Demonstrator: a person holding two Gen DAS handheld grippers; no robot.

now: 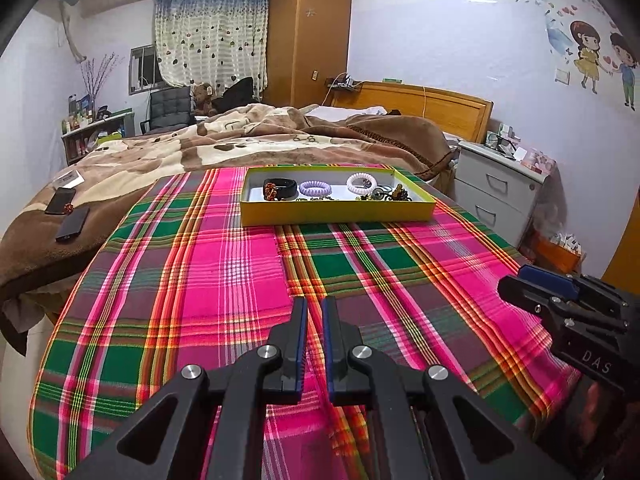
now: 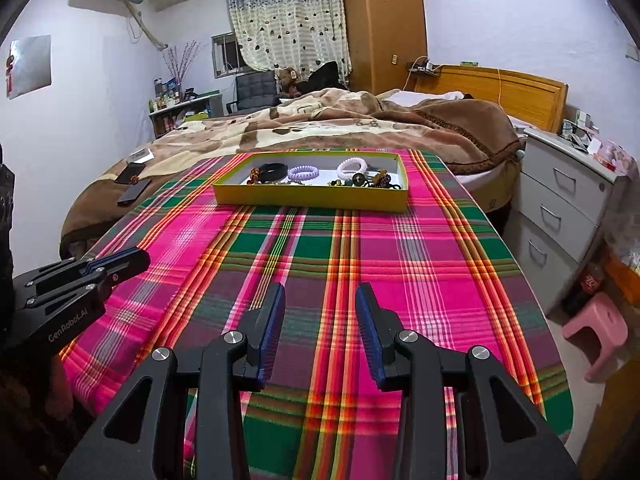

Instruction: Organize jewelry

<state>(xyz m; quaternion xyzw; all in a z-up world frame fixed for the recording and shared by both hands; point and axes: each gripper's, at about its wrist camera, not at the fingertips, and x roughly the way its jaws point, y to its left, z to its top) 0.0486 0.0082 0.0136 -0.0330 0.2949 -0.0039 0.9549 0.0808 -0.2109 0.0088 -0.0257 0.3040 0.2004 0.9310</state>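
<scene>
A shallow yellow box (image 1: 336,211) (image 2: 308,198) stands at the far end of the plaid table. Inside lie a black band with orange beads (image 1: 280,189) (image 2: 269,172), a purple coil hair tie (image 1: 315,189) (image 2: 303,172), a white coil hair tie (image 1: 362,183) (image 2: 352,167), and a heap of dark beads and charms (image 1: 390,194) (image 2: 370,179). My left gripper (image 1: 315,305) hovers over the near table, jaws almost together, empty; it also shows in the right wrist view (image 2: 120,258). My right gripper (image 2: 320,294) is open and empty at the near right, and shows in the left wrist view (image 1: 520,276).
The table wears a pink and green plaid cloth (image 2: 320,248). Behind it is a bed with a brown blanket (image 1: 240,140), two phones (image 1: 66,212) on it. A white drawer unit (image 2: 560,200) and a pink stool (image 2: 600,332) stand to the right.
</scene>
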